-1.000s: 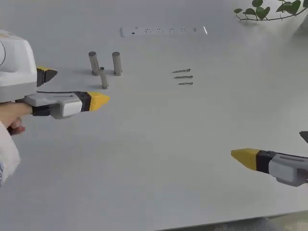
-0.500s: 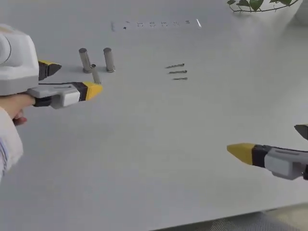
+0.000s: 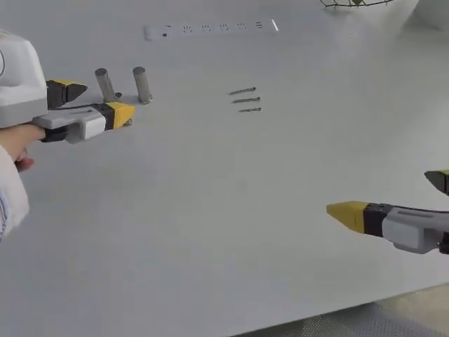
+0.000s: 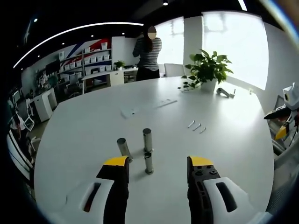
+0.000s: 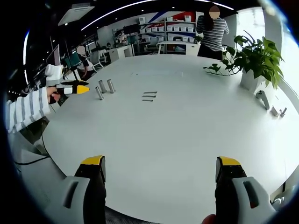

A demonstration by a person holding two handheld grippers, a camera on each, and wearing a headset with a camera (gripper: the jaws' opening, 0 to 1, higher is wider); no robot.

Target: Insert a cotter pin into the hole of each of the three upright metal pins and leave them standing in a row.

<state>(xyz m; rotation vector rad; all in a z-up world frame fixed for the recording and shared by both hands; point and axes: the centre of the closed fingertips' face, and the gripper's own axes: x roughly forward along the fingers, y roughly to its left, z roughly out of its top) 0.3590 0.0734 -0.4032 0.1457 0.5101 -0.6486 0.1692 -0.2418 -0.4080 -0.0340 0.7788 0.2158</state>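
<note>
Three upright metal pins stand in a cluster at the far left of the white table: two at the back [image 3: 105, 84] [image 3: 142, 85], and a shorter front pin [image 4: 148, 162] just ahead of my left gripper's open jaws. My left gripper [image 3: 98, 103] is open and holds nothing; in the head view its lower jaw covers most of the front pin. Three cotter pins [image 3: 245, 100] lie side by side on the table, right of the metal pins. My right gripper [image 3: 393, 196] hovers open near the front right edge, far from both groups.
A white power strip [image 3: 210, 28] lies along the far side of the table. A potted plant [image 5: 254, 56] and a small metal fitting [image 5: 261, 98] sit at the right end. A person [image 4: 148, 51] stands beyond the table. Bare tabletop [image 3: 231, 210] lies between the grippers.
My left gripper has moved away from me toward the metal pins, and its lower jaw now overlaps the front one. The head camera has tilted. The right gripper has barely moved.
</note>
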